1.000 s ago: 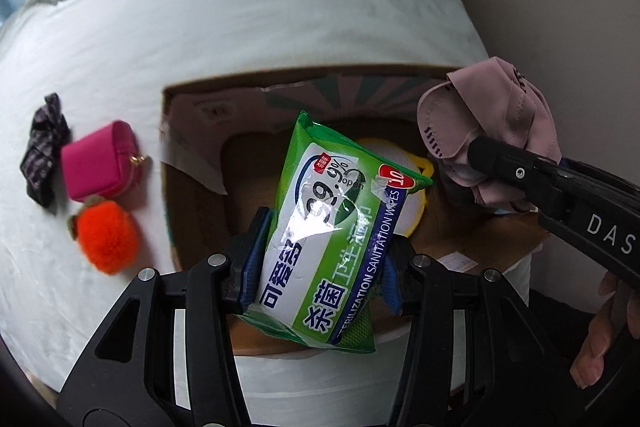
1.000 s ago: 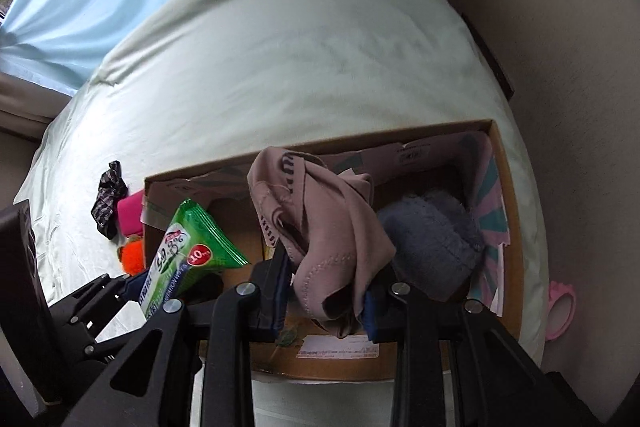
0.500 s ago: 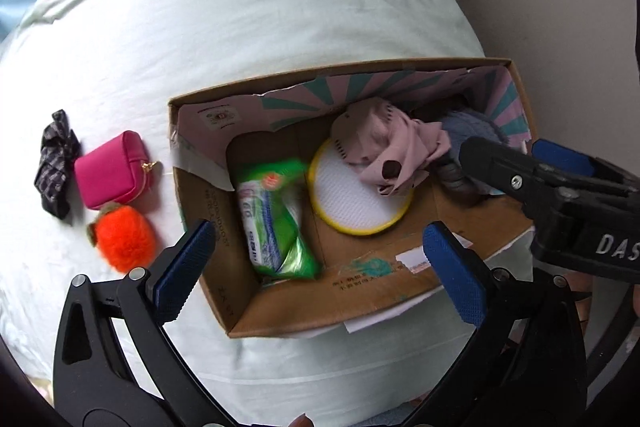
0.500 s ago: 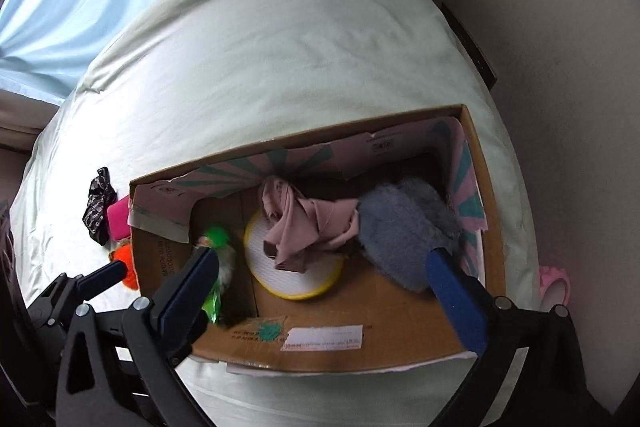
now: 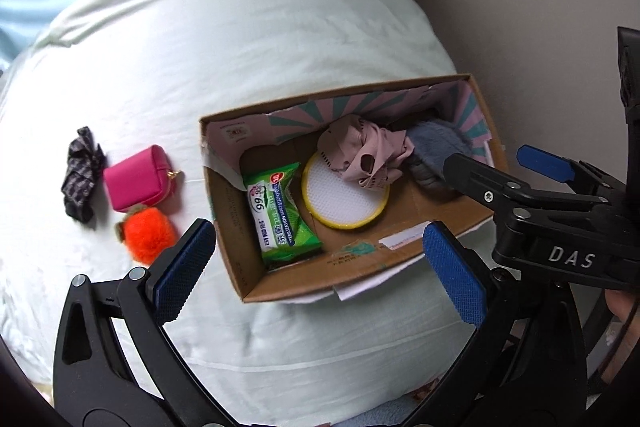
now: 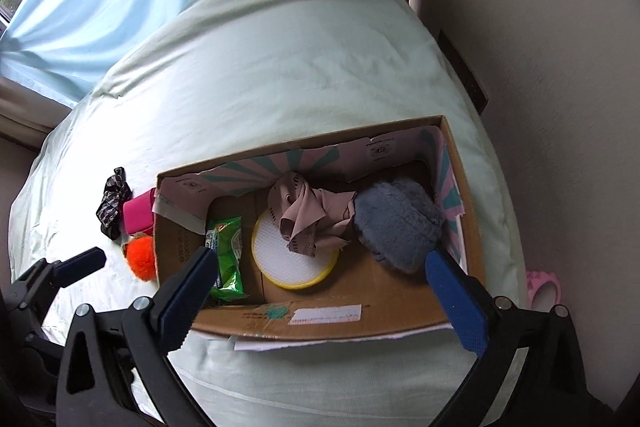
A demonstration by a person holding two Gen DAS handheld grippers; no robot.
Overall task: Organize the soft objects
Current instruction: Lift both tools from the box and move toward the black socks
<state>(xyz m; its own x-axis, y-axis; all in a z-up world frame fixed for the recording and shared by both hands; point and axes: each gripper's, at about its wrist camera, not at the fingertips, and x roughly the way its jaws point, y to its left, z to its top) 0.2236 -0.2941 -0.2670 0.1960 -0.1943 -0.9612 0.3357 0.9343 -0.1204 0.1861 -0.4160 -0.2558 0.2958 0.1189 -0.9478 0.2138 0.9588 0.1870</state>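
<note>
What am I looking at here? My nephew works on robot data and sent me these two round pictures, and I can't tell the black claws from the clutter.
There is no robot: a person holds a hand-held two-finger clamp in each hand, each with a fisheye camera looking along its fingers, hence the round pictures. One picture is from the left gripper, the other from the right gripper. Both are open and hold nothing; the blue strips are their finger pads.

Below them a cardboard box sits on a pale bed. Inside it lie a green wipes pack, a round white pad with a yellow rim, a crumpled pink cloth partly on that pad, and a fluffy grey item.

Beside the box on the bed lie a dark scrunchie, a pink pouch and an orange pompom.
</note>
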